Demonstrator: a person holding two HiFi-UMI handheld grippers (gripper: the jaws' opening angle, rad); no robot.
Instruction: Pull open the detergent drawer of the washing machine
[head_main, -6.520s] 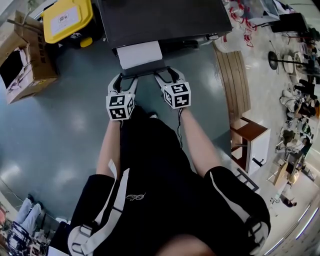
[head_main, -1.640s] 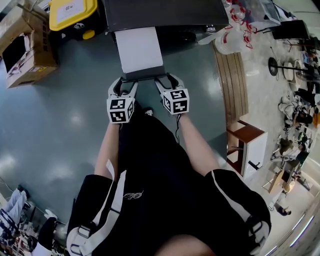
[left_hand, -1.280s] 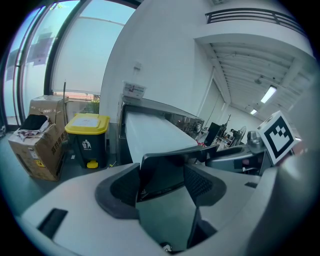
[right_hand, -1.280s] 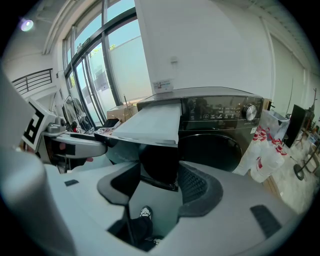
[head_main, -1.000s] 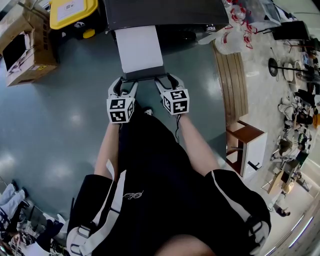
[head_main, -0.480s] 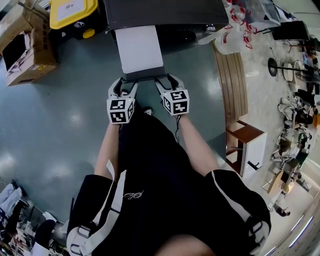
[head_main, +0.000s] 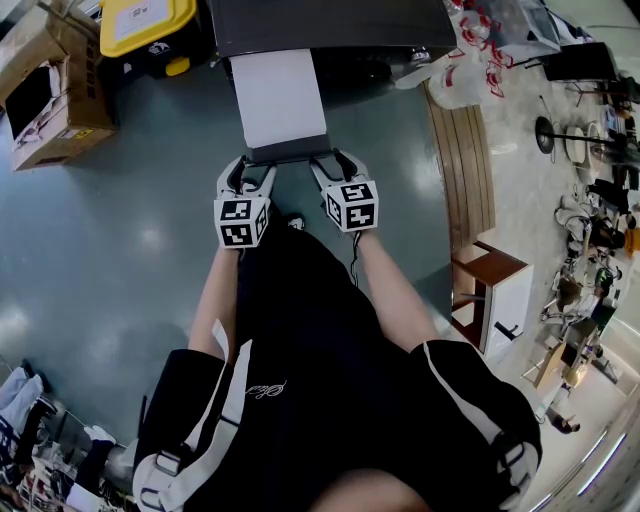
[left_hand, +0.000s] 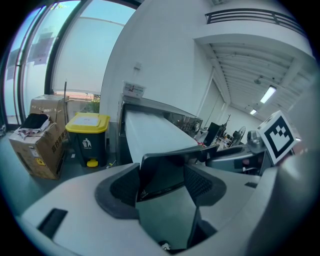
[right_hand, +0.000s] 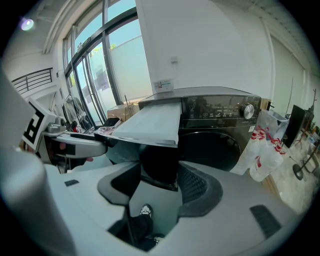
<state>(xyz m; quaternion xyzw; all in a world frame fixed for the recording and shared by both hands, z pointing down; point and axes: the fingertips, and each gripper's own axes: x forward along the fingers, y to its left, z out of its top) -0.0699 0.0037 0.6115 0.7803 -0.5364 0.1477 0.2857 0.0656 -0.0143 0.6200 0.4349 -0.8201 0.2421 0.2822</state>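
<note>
The dark washing machine (head_main: 330, 25) stands at the top of the head view. Its detergent drawer (head_main: 278, 98), a long pale tray with a dark front panel (head_main: 288, 151), sticks far out toward me. My left gripper (head_main: 250, 170) straddles the panel's left corner, and my right gripper (head_main: 333, 162) straddles its right corner. In the left gripper view the panel (left_hand: 165, 172) fills the gap of the left gripper (left_hand: 162, 182). The right gripper view shows the panel's end (right_hand: 157, 165) inside the right gripper (right_hand: 159, 182). Both stand wide, with no clear squeeze on the panel.
A yellow-lidded bin (head_main: 140, 30) and a cardboard box (head_main: 45, 95) stand left of the machine. White plastic bags (head_main: 465, 70), a wooden bench (head_main: 470, 160) and a small cabinet (head_main: 500, 290) are on the right. My own legs are right behind the grippers.
The drawer reaches much farther out of the machine than in the earliest frame, with both grippers still at its front corners. Over the last second nothing has moved.
</note>
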